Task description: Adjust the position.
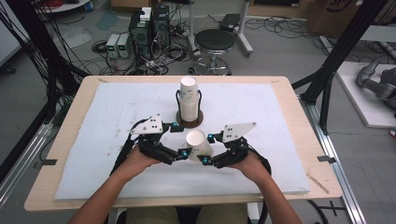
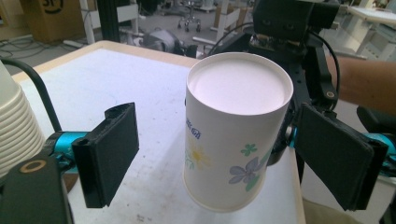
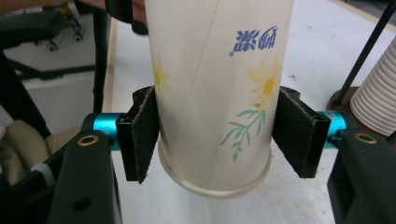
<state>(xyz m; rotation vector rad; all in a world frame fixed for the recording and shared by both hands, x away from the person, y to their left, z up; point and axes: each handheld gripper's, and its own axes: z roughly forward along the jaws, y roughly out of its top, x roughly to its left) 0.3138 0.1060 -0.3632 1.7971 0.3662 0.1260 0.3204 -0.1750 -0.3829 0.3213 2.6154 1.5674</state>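
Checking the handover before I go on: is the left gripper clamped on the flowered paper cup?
No. In the left gripper view the left gripper stands open, both pads clear of the flowered paper cup, which the right gripper clamps.

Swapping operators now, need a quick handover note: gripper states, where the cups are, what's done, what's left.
Right hand-held gripper: shut on the paper cup, held upside down above the white mat, in front of the stack.
Left hand-held gripper: open, jaws either side of the same cup, not touching it.
Cup stack: upside down in its wire holder at mid-table.
Done: one cup is off the stack, held by the right gripper alone.
Left: probably setting the cup down; where it goes is not clear from here.
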